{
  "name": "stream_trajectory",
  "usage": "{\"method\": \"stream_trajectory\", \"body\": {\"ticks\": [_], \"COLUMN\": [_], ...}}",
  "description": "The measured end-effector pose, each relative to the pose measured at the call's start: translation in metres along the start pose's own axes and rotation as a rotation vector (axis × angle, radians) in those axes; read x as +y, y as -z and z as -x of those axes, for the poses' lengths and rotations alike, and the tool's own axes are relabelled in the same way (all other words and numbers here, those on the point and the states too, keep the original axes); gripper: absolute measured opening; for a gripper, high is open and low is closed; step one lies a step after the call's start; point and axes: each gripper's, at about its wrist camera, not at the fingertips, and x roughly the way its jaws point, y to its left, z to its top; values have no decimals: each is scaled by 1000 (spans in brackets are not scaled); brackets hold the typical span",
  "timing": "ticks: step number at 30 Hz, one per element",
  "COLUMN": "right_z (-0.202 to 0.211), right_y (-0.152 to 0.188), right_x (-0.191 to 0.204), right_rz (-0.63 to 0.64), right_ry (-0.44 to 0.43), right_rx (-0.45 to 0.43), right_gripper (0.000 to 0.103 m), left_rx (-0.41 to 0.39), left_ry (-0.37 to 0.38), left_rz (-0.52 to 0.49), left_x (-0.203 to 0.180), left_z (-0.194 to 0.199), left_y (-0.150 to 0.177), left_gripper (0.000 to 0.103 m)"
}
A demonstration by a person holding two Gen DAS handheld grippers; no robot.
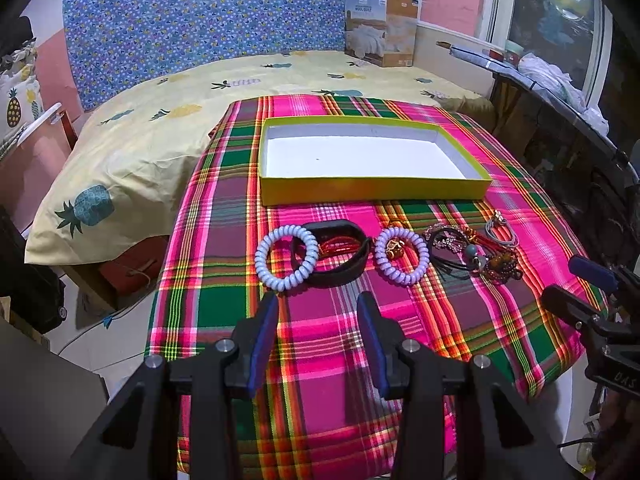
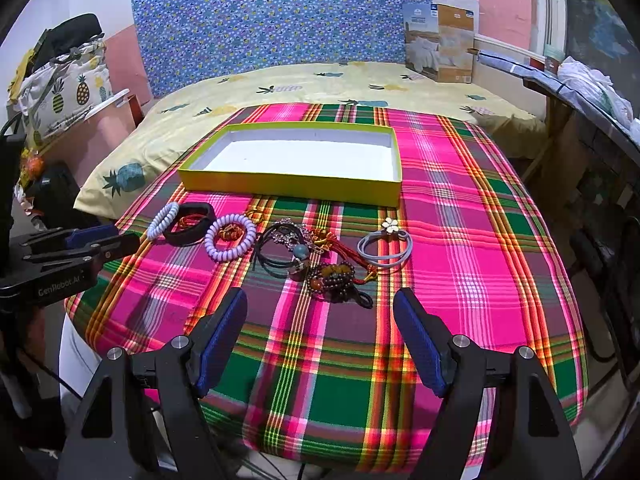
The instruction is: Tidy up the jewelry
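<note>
An empty yellow box with a white inside sits on the plaid cloth. In front of it lies a row of jewelry: a lilac coil bracelet, a black band, a second lilac coil, black cords and dark beads, and a grey hair tie with a flower. My left gripper is open and empty, just short of the first coil and black band. My right gripper is open and empty, just short of the beads.
The plaid cloth covers a small table against a bed with a pineapple sheet. A cardboard package stands at the bed's far right. A cluttered shelf runs along the right.
</note>
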Motion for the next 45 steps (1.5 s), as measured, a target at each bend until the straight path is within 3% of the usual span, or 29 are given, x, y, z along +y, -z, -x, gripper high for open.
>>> {"method": "stream_trajectory", "body": {"ticks": [45], "right_z": [-1], "right_y": [-1], "right_x": [1], "right_rz": [-1], "right_ry": [-2], "right_rx": [-1], "right_gripper": [76], "left_rx": [18], "left_ry": [8], "left_rz": [5], "left_x": [-4], "left_z": [-2], "left_y": [-1], "left_gripper": [42]}}
